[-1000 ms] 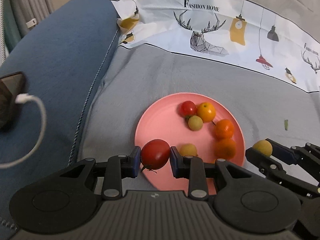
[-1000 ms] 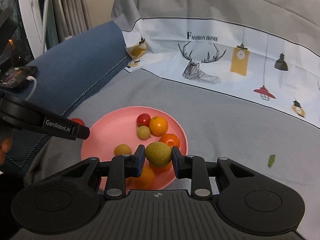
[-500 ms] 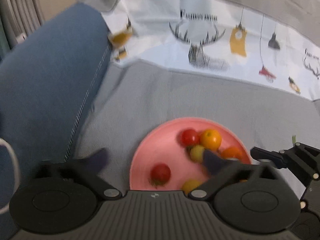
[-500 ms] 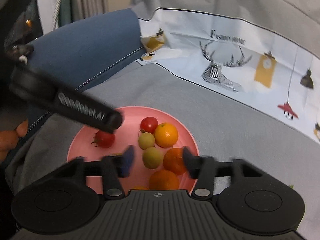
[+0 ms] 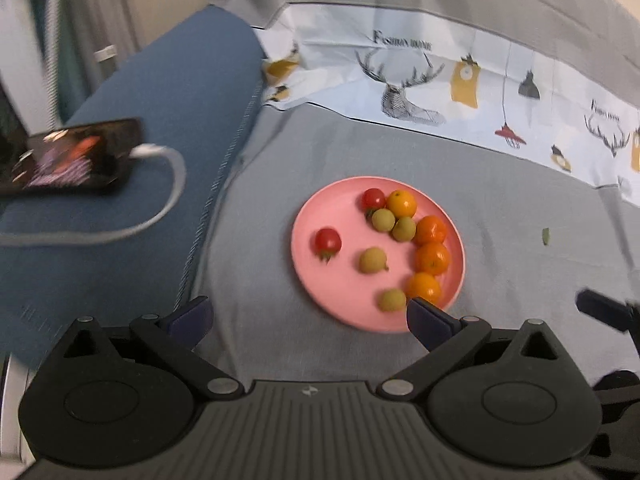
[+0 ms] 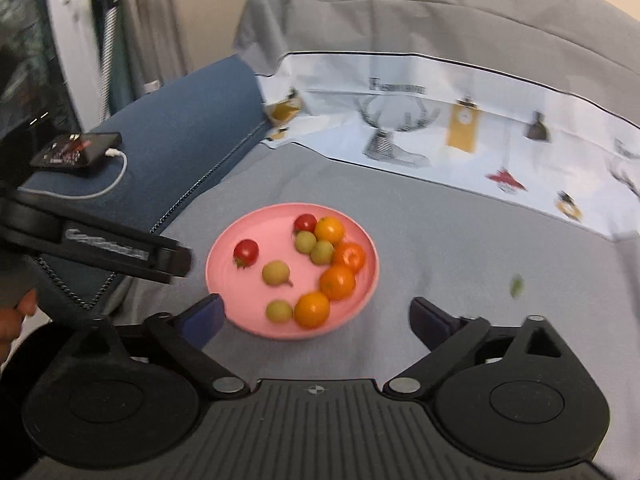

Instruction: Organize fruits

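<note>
Plate: pink, smooth, plastic-looking, faint sheen.
Tomatoes: red skin, glossy, smooth.
Oranges: orange peel, slight shine.
Yellow-green fruits: dull, matt skin.
Grey sheet: woven cloth, matt, softly creased.
Printed band, far side: white cloth, matt.
Blue cushion, left: coarse matt fabric, corded seam.
Phone: glossy screen.
Cable: smooth white plastic.
Left gripper: matt black plastic, ribbed housing, metal pivot pins.
Right gripper: same finish.

My view: one pink plate bearing two tomatoes, four oranges, four green fruits; one phone.
</note>
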Tool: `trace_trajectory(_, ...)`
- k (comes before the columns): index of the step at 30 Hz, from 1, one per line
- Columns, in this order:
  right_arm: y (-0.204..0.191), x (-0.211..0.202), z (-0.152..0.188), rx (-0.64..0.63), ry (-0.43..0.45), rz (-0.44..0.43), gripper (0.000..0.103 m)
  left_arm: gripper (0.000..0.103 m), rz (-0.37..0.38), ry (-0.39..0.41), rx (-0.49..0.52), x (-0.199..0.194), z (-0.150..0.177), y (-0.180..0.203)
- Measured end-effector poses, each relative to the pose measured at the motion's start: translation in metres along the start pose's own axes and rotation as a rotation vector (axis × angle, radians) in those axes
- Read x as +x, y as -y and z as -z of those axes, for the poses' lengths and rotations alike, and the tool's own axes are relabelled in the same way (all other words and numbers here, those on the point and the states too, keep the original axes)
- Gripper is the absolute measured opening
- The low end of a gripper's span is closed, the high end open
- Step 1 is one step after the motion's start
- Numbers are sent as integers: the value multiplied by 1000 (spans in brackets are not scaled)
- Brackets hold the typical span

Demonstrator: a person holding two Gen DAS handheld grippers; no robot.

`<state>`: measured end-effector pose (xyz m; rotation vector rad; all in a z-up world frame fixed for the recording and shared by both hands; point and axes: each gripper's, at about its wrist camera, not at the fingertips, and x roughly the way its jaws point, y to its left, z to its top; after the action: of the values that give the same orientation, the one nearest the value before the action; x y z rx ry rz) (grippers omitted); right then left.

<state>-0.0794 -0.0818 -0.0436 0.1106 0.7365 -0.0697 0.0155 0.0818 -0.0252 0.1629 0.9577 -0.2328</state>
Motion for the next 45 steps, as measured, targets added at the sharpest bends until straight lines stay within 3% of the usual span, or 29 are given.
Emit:
trace_trajectory(3, -5, -26, 14, 53, 12, 36, 102, 103, -38, 36, -11, -29, 17, -3)
trace_trajectory(6, -14, -48, 23, 18, 35, 78, 102, 103, -60, 50, 14, -50, 31, -1)
trace_trajectory(11, -16, -85, 29, 17, 109, 118, 102, 103, -27, 55, -32, -79, 55, -3)
trace_trajectory(14, -14, -103, 39, 37, 139, 95, 102, 103, -7, 54, -47, -88, 66, -3)
trace_trajectory(22, -12, -128, 52, 47, 160, 147, 102, 103, -26, 136, -31, -114, 80, 1)
trace_trajectory(29, -15, -132, 56, 37, 143, 101, 102, 103, -31, 149, -25, -120, 82, 3)
trace_trajectory(33, -17, -135, 56, 35, 156, 121, 102, 103, -26, 136, -24, -118, 82, 1)
trace_trajectory(37, -19, -136, 55, 24, 171, 142, 102, 103, -60, 128, -20, -116, 83, 0)
trace_trajectory(45, -21, -139, 54, 2, 201, 176, 102, 103, -225, 89, 75, -105, 83, 9)
